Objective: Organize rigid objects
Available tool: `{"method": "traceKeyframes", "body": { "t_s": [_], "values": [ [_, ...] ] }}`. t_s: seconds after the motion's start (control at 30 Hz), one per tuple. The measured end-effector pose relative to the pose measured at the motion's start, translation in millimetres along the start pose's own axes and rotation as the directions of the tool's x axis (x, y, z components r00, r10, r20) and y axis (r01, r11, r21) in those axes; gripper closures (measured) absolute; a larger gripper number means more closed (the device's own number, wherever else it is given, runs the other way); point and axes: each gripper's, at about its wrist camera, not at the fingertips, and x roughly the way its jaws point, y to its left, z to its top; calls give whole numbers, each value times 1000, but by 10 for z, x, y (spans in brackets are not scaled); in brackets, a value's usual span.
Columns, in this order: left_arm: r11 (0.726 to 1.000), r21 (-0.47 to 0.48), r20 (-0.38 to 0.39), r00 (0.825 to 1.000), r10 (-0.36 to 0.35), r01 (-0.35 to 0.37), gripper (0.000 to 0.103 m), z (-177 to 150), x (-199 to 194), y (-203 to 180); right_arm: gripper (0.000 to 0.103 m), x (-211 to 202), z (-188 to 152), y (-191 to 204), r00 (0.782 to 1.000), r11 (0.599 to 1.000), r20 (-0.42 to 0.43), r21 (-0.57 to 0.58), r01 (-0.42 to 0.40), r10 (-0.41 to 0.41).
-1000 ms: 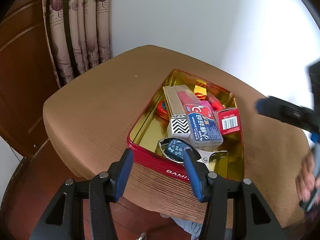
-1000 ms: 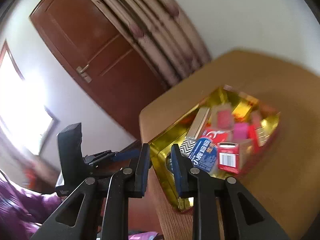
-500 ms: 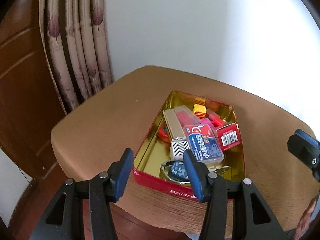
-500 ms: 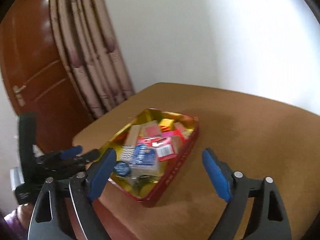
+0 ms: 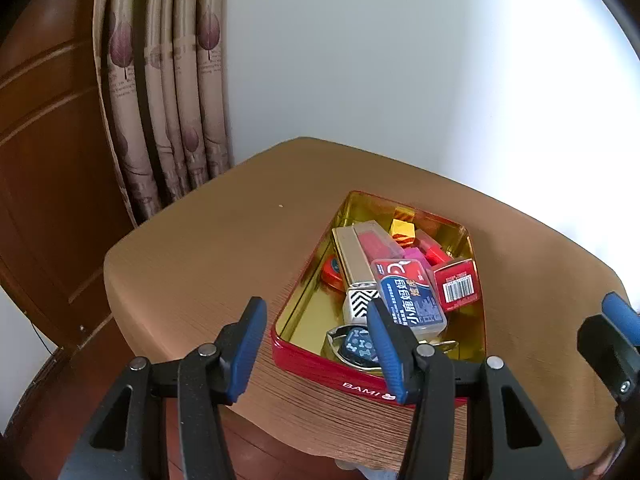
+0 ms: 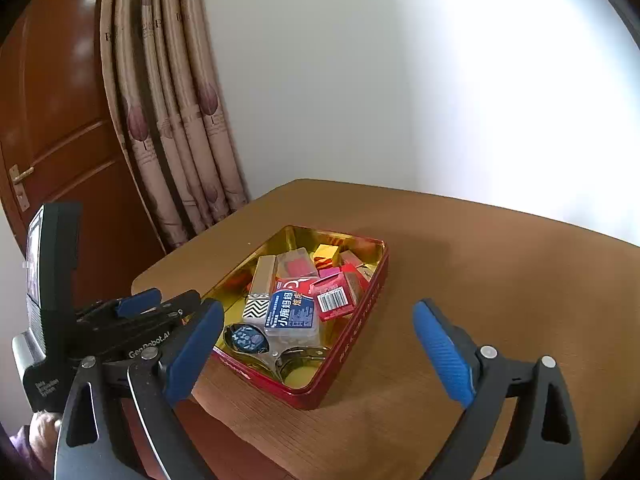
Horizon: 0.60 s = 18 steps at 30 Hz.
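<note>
Red tin (image 6: 352,344) crammed with small boxes sits near curtain (image 6: 176,120), door (image 6: 60,100).

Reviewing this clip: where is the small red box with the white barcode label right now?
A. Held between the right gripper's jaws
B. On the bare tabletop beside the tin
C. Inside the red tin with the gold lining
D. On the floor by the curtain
C. The small red box with the white barcode label sits among the other items inside the red tin with the gold lining, while the right gripper has nothing between its opening jaws.
</note>
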Motion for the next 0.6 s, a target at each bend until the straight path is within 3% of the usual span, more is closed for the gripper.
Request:
{"method": "traceKeyframes", "body": {
  "t_s": [0.4, 0.6],
  "values": [
    [996, 93, 113, 994, -9, -2, 50, -22, -292, -179, 2, -395, 53, 60, 986, 995, 133, 8, 103, -103],
    [991, 131, 125, 991, -38, 22, 50, -39, -361, -270, 1, -508, 89, -11, 984, 995, 149, 41, 93, -98]
  ]
}}
